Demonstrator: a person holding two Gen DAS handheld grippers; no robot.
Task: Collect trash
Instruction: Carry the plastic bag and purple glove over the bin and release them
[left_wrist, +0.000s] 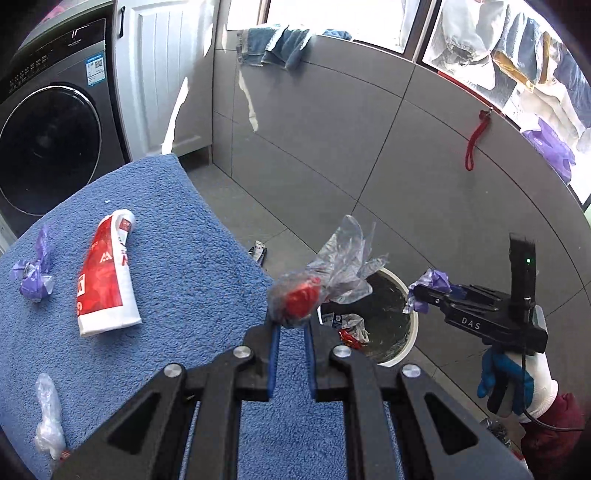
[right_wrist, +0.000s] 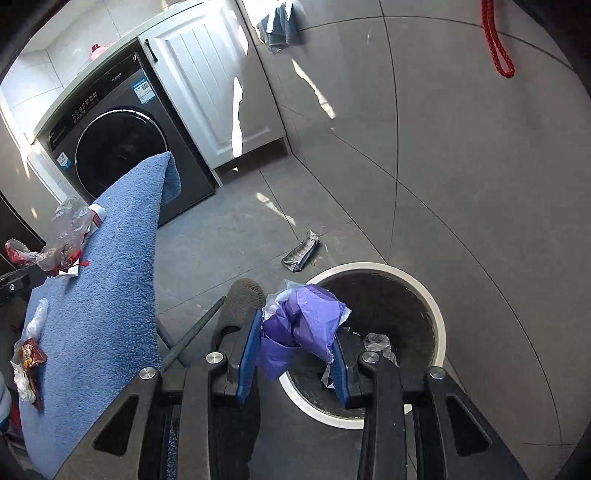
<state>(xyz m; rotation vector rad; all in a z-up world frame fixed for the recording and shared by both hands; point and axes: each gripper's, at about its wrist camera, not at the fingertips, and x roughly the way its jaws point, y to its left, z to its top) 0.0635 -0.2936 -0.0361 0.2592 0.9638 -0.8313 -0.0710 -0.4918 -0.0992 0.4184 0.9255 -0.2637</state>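
A rough, fluffy blue terry towel (left_wrist: 192, 258) covers the work surface. On it lie a glossy red and white plastic pouch (left_wrist: 105, 273), a crumpled purple plastic wad (left_wrist: 33, 273) and a thin clear film scrap (left_wrist: 48, 417). The left gripper (left_wrist: 293, 325), matt black plastic with shiny metal rivets and blue pads, pinches crinkled clear film around something red (left_wrist: 301, 299). The right gripper (right_wrist: 295, 354) pinches a thin, creased purple plastic bag (right_wrist: 303, 325). The bin (right_wrist: 439, 314) has a smooth white rim. Floor tiles (right_wrist: 461, 184) are smooth grey, faintly glossy. The washing machine (right_wrist: 110, 147) front is dark and glossy.
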